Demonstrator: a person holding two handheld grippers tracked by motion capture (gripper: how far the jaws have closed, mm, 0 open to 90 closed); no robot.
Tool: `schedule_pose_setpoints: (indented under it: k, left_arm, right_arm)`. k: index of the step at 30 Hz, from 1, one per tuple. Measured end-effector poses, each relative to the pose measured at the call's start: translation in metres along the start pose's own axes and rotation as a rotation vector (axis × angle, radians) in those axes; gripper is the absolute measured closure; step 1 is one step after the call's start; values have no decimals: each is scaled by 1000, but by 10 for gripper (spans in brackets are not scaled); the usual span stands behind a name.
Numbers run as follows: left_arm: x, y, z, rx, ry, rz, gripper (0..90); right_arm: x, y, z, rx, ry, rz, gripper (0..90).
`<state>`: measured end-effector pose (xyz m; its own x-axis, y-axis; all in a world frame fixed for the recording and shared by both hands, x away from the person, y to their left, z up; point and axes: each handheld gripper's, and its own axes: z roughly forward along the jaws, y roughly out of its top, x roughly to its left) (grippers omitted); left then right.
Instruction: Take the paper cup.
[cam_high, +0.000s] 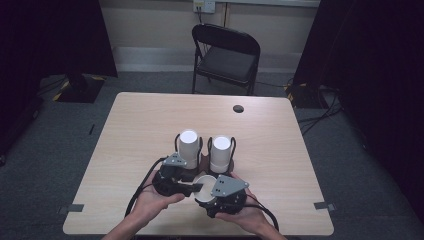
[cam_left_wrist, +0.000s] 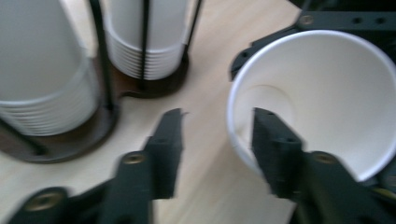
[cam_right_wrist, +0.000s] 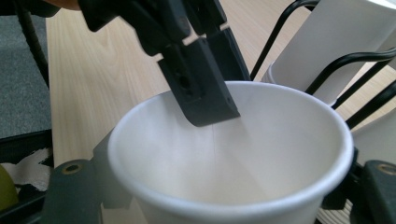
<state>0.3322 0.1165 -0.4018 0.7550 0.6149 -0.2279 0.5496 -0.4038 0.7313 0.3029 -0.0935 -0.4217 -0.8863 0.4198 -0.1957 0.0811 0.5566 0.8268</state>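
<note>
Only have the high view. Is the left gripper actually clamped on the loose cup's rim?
Observer: No. In the left gripper view the left gripper is open: one finger inside the cup, the other outside over the table, neither pressing the wall.
Operator: So what holds the cup?
Observer: The right gripper. Its view shows a jaw on each side of the cup, mouth facing the camera.
Operator: Are the holders full stacks or single cups?
Observer: Stacks. Many nested rims show at the bottom of the near stack and the far stack.
</note>
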Motion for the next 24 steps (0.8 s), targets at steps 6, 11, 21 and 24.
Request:
schedule_pose_setpoints:
  k: [6, 11, 21, 24]
  left_arm:
    - [3, -3, -5, -66, 61, 5, 380]
    - [1, -9, -7, -84, 75, 44, 320]
    - [10, -25, -16, -160, 87, 40, 275]
    - [16, -31, -18, -174, 103, 18, 265]
  right_arm:
    - [-2, -1, 0, 2, -5, 9, 251]
    - [-2, -2, 0, 3, 1, 13, 252]
    - [-5, -3, -1, 11, -2, 22, 253]
    - [-8, -5, -1, 8, -4, 48, 253]
